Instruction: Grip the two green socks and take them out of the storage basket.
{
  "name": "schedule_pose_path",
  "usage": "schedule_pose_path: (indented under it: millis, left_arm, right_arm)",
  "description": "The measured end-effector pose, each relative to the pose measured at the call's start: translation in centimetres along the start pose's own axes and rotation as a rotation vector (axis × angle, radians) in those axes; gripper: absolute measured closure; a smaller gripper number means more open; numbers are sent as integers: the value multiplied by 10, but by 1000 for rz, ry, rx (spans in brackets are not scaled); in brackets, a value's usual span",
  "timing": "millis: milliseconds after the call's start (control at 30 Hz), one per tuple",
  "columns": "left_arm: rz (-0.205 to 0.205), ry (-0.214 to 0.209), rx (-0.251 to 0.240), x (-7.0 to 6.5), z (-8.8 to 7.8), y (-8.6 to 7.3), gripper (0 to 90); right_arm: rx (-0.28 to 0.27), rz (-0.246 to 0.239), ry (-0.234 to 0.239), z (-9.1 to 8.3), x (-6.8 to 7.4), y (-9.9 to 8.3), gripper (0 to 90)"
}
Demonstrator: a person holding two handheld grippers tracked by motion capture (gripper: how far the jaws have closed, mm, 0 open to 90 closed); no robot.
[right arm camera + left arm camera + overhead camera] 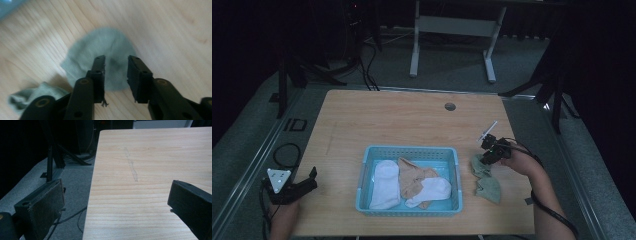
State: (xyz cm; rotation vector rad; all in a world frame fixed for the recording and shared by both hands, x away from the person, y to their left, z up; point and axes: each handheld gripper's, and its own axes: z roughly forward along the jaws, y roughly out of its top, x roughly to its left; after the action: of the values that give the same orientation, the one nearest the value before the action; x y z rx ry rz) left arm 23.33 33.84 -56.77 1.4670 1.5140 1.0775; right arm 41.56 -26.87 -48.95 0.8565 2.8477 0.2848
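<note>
On the table (412, 117) sits my blue basket (408, 152), with two white socks and a tan one inside. Just right of it lies the green sock (487, 182), flat on the wood. My right gripper (115, 66) hangs over that sock, jaws a little apart, nothing pinched between them. My left gripper (115, 202) rests at the table's left edge, jaws wide and empty.

The table (412, 120) is made of pale wood with a smooth, matt top. The blue basket (364, 172) is made of plastic with small holes. The green sock (110, 55) is made of soft cloth. The gripper pads (47, 207) look rough and black.
</note>
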Motion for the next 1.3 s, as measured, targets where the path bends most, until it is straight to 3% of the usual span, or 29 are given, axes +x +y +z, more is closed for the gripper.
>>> schedule_pose_path:
  millis: [100,267,433,600,833,967,1000,1100,1133,1300]
  left_arm:
    - [0,1,-1,0,0,0,4]
    - [1,3,-1,0,0,0,4]
    - [0,4,-1,0,0,0,4]
    - [0,5,-1,0,0,0,4]
    - [0,6,-2,0,0,0,4]
    - [-1,6,-1,0,0,0,4]
    - [-2,5,0,0,0,0,4]
    - [-2,5,-2,0,0,0,4]
    - [-1,6,-2,0,0,0,4]
    - [-1,5,-1,0,0,0,4]
  right_arm:
    - [5,17,23,4,0,-5,610]
    - [-53,43,6,-6,0,-19,537]
    - [-76,58,2,-13,-2,-31,485]
    - [-131,107,9,-23,-6,-52,418]
    - [-185,153,-3,-23,-4,-73,354]
    - [-242,194,-13,-22,-4,-87,304]
    - [-276,222,-5,-22,-5,-94,238]
    - [-306,256,-10,-21,-6,-101,182]
    - [-345,283,16,-20,-8,-109,106]
    - [-399,317,-16,-16,-7,-121,116]
